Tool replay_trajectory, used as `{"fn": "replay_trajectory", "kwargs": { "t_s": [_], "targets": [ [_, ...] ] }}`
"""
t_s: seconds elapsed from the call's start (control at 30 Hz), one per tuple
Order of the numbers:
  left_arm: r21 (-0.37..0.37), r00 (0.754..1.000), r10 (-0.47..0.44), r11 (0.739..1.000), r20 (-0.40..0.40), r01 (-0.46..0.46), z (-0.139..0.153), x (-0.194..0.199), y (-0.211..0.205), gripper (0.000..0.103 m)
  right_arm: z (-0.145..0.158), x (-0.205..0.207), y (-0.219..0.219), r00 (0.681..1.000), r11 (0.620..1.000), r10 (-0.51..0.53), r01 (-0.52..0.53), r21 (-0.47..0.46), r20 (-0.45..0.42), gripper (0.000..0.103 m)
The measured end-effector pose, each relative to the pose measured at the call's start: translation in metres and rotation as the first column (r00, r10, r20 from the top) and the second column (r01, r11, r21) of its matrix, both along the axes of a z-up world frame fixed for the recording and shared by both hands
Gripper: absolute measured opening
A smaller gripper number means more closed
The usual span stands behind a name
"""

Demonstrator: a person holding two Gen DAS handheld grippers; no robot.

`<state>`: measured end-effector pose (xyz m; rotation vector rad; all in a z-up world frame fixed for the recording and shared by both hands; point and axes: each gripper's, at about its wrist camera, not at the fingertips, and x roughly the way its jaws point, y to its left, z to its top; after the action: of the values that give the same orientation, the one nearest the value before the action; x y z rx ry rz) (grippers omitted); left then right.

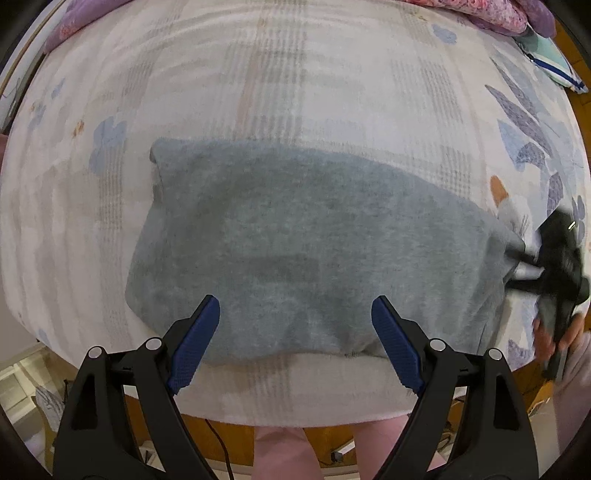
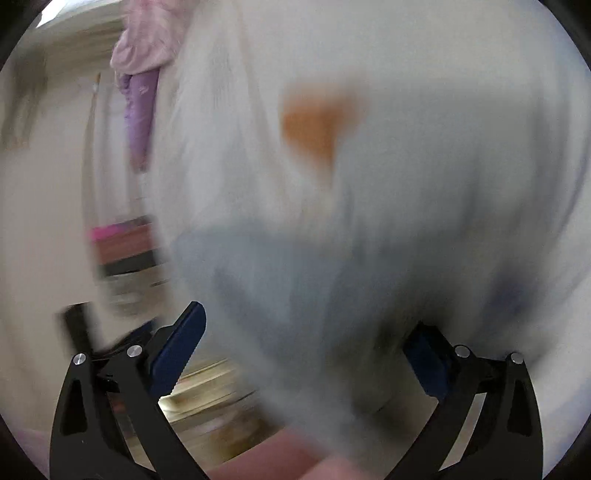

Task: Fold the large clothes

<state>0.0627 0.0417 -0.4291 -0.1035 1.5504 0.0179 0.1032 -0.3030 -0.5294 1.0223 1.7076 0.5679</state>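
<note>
R wrist view is smeared by motion blur: only a pale grey-blue mass low centre, prob. the folded grey fleece garment, and an orange patch on the white floral-print bed cover can be made out. Room at the left edge there is unreadable streaks.

In the L wrist view, the grey garment lies flat on the bed cover, folded to a rough rectangle, its near hem close to the bed's front edge. Its right end is partly hidden behind the black right gripper, itself blurred; can't tell if that gripper touches the cloth. A hand holds it, cut off at the frame edge.

Left gripper hangs over the near hem, blue-padded jaws spread wide, nothing between them. Right gripper also spread wide, not gripping.

Bare cover lies all round the garment on the far and left sides. Pink and purple bedding is bunched at the far right corner.
</note>
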Motion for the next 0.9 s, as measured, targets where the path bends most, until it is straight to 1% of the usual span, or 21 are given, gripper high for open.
{"fn": "replay_trajectory", "kwargs": {
  "t_s": [0.07,0.1,0.17,0.27,0.3,0.33,0.37,0.4,0.43,0.47,0.5,0.53,0.57,0.6,0.63,0.67,0.73,0.77,0.8,0.87,0.9],
  "targets": [
    [-0.001,1.0,-0.007,1.0,-0.005,0.007,-0.002,-0.003,0.001,0.085,0.012,-0.015,0.005,0.994,0.998,-0.012,0.018,-0.053,0.111,0.095],
    [0.0,1.0,-0.007,1.0,-0.005,0.007,-0.003,-0.003,0.001,0.085,0.015,-0.021,0.011,0.991,0.993,-0.039,0.052,-0.104,0.125,0.095],
    [-0.003,1.0,-0.001,1.0,0.006,0.001,-0.005,-0.002,0.002,0.085,0.017,-0.025,0.021,0.992,0.985,-0.083,0.096,-0.145,0.091,0.096],
    [-0.04,1.0,0.003,0.999,0.014,-0.003,-0.008,0.005,0.0,0.085,0.018,-0.024,0.034,0.994,0.971,-0.086,0.099,-0.219,0.068,0.096],
    [-0.041,1.0,-0.01,0.999,0.018,0.011,-0.009,0.01,-0.005,0.081,0.02,-0.021,0.037,0.995,0.964,-0.085,0.096,-0.25,0.054,0.094],
    [-0.037,0.999,-0.026,0.999,0.037,0.027,-0.008,0.015,-0.009,0.078,0.021,-0.02,0.038,0.996,0.952,-0.077,0.086,-0.295,0.041,0.083],
    [-0.036,0.998,-0.036,0.999,0.059,0.038,-0.006,0.02,-0.013,0.076,0.025,-0.017,0.039,0.998,0.934,-0.063,0.07,-0.35,0.031,0.075],
    [-0.035,0.997,-0.038,0.999,0.071,0.04,-0.006,0.025,-0.016,0.074,0.027,-0.016,0.038,0.998,0.929,-0.063,0.069,-0.364,0.031,0.064],
    [-0.049,0.996,-0.036,0.998,0.076,0.04,-0.007,0.032,-0.019,0.07,0.029,-0.017,0.038,0.997,0.928,-0.072,0.08,-0.363,0.034,0.05],
    [-0.068,0.997,-0.037,0.997,0.072,0.041,-0.009,0.037,-0.021,0.049,0.03,-0.016,0.038,0.996,0.93,-0.082,0.088,-0.357,0.033,0.044],
    [-0.082,0.998,-0.043,0.995,0.055,0.047,-0.012,0.046,-0.025,0.026,0.031,-0.016,0.04,0.995,0.928,-0.101,0.104,-0.359,0.026,0.04],
    [-0.078,0.998,-0.049,0.996,0.034,0.052,-0.015,0.053,-0.028,0.018,0.032,-0.016,0.042,0.993,0.922,-0.114,0.113,-0.37,0.022,0.037],
    [-0.075,0.998,-0.053,0.996,0.016,0.054,-0.018,0.058,-0.031,0.011,0.033,-0.015,0.046,0.993,0.915,-0.112,0.112,-0.387,0.022,0.036],
    [-0.102,0.999,-0.053,0.993,0.001,0.053,-0.021,0.067,-0.034,0.009,0.034,-0.013,0.05,0.994,0.909,-0.108,0.108,-0.404,0.023,0.035],
    [-0.152,0.998,-0.056,0.987,-0.005,0.055,-0.023,0.075,-0.037,0.006,0.033,-0.012,0.052,0.994,0.901,-0.104,0.104,-0.421,0.021,0.036],
    [-0.189,0.998,-0.068,0.98,-0.012,0.065,-0.024,0.083,-0.042,0.004,0.032,-0.011,0.054,0.994,0.895,-0.112,0.105,-0.434,0.01,0.036],
    [-0.199,0.992,-0.114,0.975,-0.062,0.099,-0.034,0.1,-0.055,0.004,0.03,-0.009,0.056,0.99,0.892,-0.142,0.118,-0.437,-0.023,0.038],
    [-0.178,0.986,-0.132,0.978,-0.099,0.113,-0.043,0.106,-0.06,0.004,0.028,-0.008,0.056,0.988,0.892,-0.147,0.118,-0.437,-0.035,0.038],
    [-0.151,0.977,-0.147,0.981,-0.154,0.123,-0.061,0.113,-0.067,0.003,0.027,-0.008,0.055,0.989,0.892,-0.144,0.113,-0.437,-0.038,0.039],
    [-0.15,0.963,-0.145,0.982,-0.227,0.112,-0.101,0.123,-0.073,0.002,0.023,-0.004,0.054,0.99,0.896,-0.134,0.104,-0.431,-0.038,0.041],
    [-0.166,0.965,-0.12,0.983,-0.235,0.082,-0.112,0.128,-0.071,0.003,0.021,-0.003,0.053,0.99,0.898,-0.135,0.107,-0.427,-0.038,0.043]
  ]
}}
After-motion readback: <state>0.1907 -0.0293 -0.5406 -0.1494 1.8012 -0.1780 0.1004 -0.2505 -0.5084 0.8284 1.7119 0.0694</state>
